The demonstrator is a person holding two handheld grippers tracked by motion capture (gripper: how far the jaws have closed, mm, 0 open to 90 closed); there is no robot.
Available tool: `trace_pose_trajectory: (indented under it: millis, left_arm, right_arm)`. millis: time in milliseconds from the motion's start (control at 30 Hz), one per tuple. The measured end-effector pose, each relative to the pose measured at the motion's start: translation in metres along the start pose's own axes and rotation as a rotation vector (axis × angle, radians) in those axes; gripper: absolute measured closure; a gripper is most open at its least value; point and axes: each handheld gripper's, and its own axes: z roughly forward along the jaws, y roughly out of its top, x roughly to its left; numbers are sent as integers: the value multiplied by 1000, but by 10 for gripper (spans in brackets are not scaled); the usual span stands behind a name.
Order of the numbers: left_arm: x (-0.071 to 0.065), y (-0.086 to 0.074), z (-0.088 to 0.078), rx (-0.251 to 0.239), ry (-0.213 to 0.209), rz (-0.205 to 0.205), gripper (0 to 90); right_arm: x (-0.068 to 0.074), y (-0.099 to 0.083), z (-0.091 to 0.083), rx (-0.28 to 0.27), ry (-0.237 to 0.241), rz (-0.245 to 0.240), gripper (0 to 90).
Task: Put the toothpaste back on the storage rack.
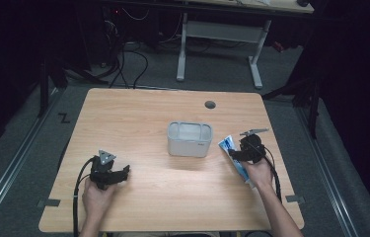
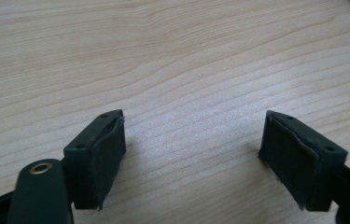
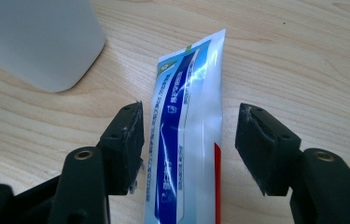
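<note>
One table [image 1: 138, 197], light wood grain, takes up the middle of the high view; a dark round hole [image 1: 210, 104] sits near its far edge, upper centre of the frame. A second desk frame stands on the floor beyond it, along the top of the frame.

One bin [image 1: 189, 139], pale grey with rounded corners, stands at the centre of the table. The right gripper view shows one rounded corner of it in the upper left of the frame [image 3: 37, 42].

One tube [image 1: 234, 155], white with blue panels, lies flat on the table just right of the bin, centre right of the high view. The right gripper view adds detail: a green corner mark at the flat end, a red stripe along one edge, and white print on the blue band [image 3: 186, 126], too small to read.

Two grippers, one per hand. The left gripper [image 1: 118, 174], lower left of the high view, rests on the table; its own view shows the jaws wide apart over bare wood [image 2: 193, 149]. The right gripper [image 3: 189, 144] straddles the tube, jaws wide, a gap visible on either side, pads not pressing.
</note>
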Motion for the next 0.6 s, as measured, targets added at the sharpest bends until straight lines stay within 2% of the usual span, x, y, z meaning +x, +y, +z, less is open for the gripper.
trace_pose_trajectory:
  millis: [133,200,433,467,600]
  left_arm:
    - [0,0,0,1,-1,0,225]
    - [0,0,0,0,0,0,225]
    - [0,0,0,0,-1,-1,225]
    - [0,0,0,-1,-1,-1,225]
    - [0,0,0,-1,-2,-1,225]
  right_arm:
    - [4,5,4,2,-17,-12,414]
    - [7,8,10,34,-34,-37,411]
    - [13,15,22,84,-54,-49,412]
    - [16,17,26,98,-80,-64,405]
    - [15,19,30,128,-79,-50,406]
